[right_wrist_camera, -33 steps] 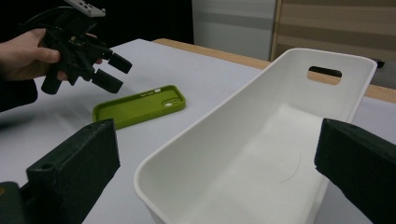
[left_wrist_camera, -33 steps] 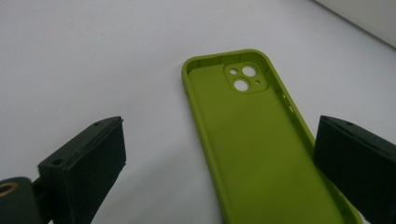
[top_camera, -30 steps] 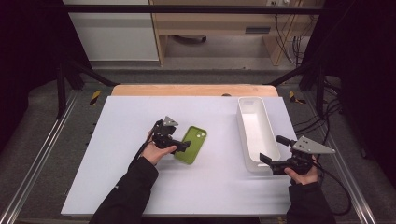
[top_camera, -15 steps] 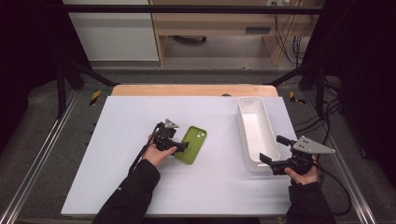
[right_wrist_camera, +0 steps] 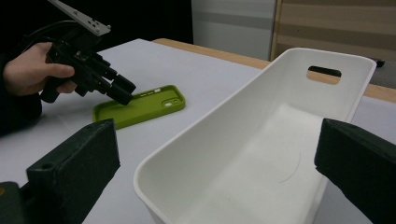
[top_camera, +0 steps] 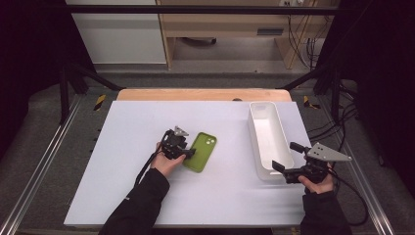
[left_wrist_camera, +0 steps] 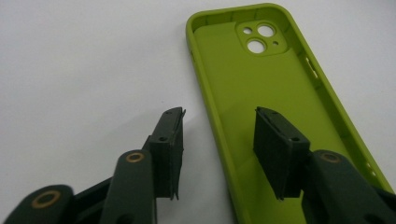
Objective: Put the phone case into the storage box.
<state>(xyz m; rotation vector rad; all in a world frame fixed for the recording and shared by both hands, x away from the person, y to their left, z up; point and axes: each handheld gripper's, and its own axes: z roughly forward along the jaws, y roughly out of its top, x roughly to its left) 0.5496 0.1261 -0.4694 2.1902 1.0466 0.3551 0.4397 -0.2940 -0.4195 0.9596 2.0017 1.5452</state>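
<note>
A green phone case (top_camera: 201,151) lies hollow side up on the white table (top_camera: 127,132). My left gripper (top_camera: 187,152) is open, its jaws straddling the case's left rim: in the left gripper view (left_wrist_camera: 219,144) one jaw stands outside the case (left_wrist_camera: 261,79) and the other inside it. A long white bin (top_camera: 268,139) stands to the right. My right gripper (top_camera: 286,159) is open at the bin's near end; in the right gripper view (right_wrist_camera: 219,172) its jaws sit wide either side of the bin's (right_wrist_camera: 261,140) near corner. That view also shows the case (right_wrist_camera: 140,108) and the left gripper (right_wrist_camera: 122,93) beyond.
The bin is empty and has a handle slot (right_wrist_camera: 323,72) in its far end. A wooden strip (top_camera: 203,95) borders the table's far edge. Metal rails (top_camera: 44,161) run along both sides, and cables (top_camera: 352,127) trail at the right.
The left gripper has edged slightly toward the case's rim. The right gripper and the bin have stayed put.
</note>
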